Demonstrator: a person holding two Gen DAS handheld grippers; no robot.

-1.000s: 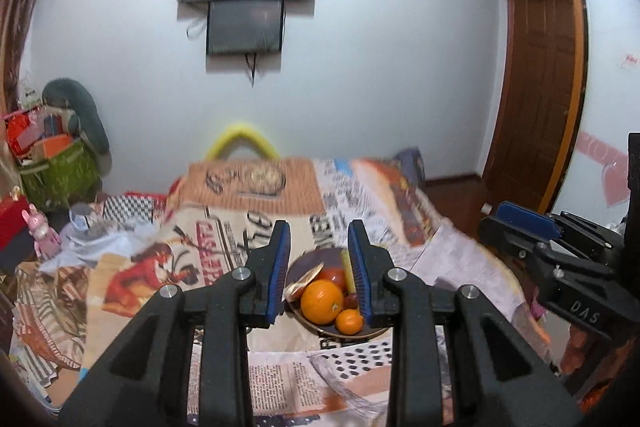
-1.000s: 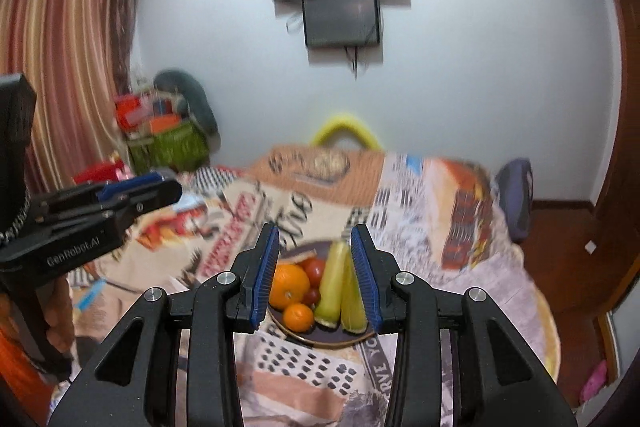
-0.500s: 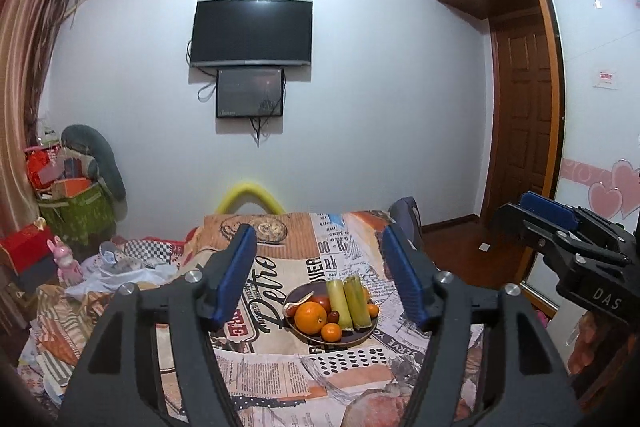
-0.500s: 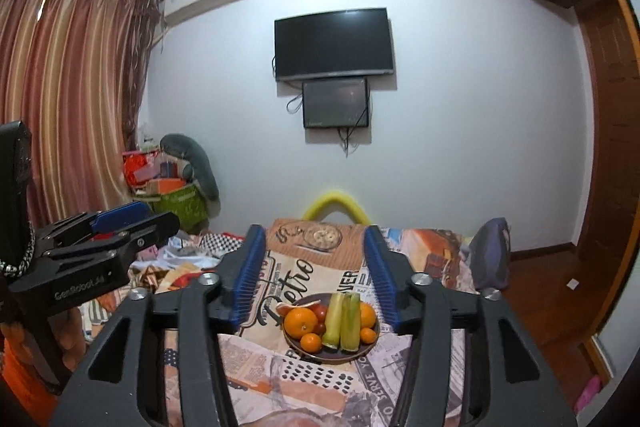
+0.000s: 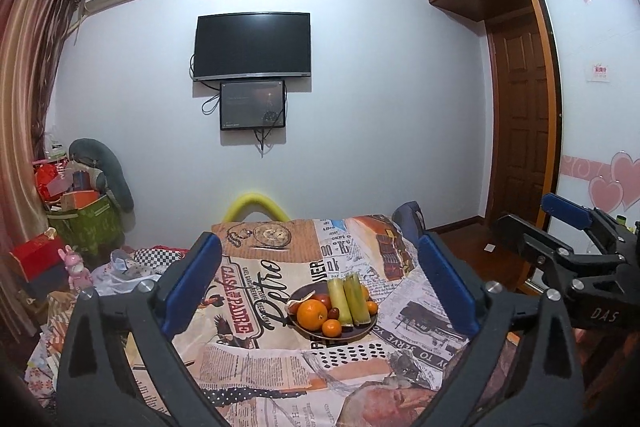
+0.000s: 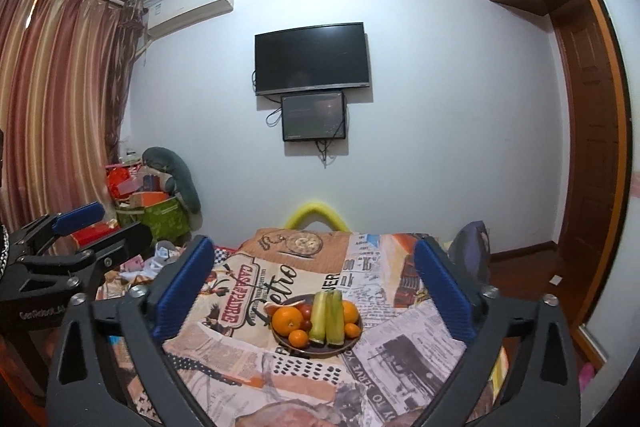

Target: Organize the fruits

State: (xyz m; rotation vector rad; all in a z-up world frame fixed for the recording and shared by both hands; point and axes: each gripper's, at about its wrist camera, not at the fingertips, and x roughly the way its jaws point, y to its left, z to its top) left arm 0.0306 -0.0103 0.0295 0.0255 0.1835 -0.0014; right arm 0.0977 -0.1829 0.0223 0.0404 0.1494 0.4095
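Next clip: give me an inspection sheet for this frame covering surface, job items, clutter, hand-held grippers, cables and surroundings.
Surface: table under a retro newsprint-pattern cloth, wrinkled at the near edge.
Job's things: dark plate holding a large orange, smaller oranges, small red fruits and two green-yellow stalk pieces lying side by side.
Clutter: nothing seen on the cloth besides the plate; boxes, bags and a pink toy piled on the left.
Grippers: left hand-held gripper open, empty, back from the plate; right hand-held gripper likewise.
Cables: loose cords under the small wall screen.
Surroundings: television, air conditioner, curtains, wooden door.
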